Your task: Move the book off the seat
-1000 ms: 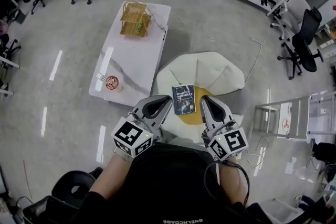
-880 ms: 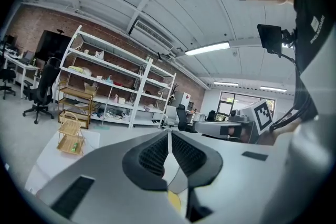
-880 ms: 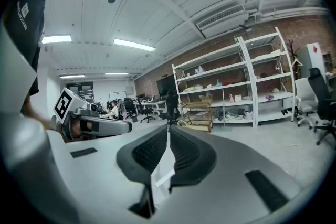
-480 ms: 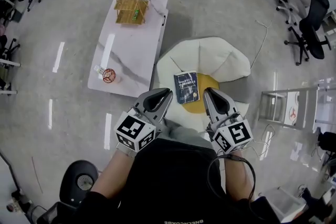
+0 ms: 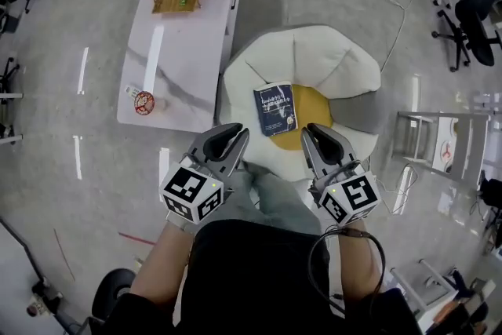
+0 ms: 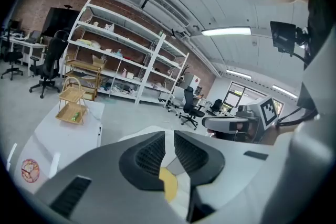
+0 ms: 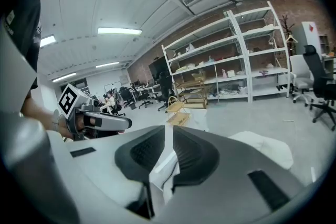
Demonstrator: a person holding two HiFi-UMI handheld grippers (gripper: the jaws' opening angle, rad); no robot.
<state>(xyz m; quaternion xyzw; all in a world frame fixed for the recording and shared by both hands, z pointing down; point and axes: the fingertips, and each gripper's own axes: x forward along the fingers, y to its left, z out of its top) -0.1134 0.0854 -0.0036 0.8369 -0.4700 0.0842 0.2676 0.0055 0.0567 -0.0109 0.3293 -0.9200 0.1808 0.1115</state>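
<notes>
We are holding the left gripper [image 5: 235, 136] and the right gripper [image 5: 311, 133] side by side at lower centre, both pointing up the frame and tilting slightly downward. The book [image 5: 274, 109] is lying flat on the white seat [image 5: 329, 63], just above and between them, touching neither. Both pairs of jaws have just been opening to a narrow slit, gripping nothing.

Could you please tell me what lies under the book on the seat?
The book rests on the white seat, its right part overlapping the yellow centre. How far the yellow runs beneath it is covered, and anything else under it cannot be seen.
</notes>
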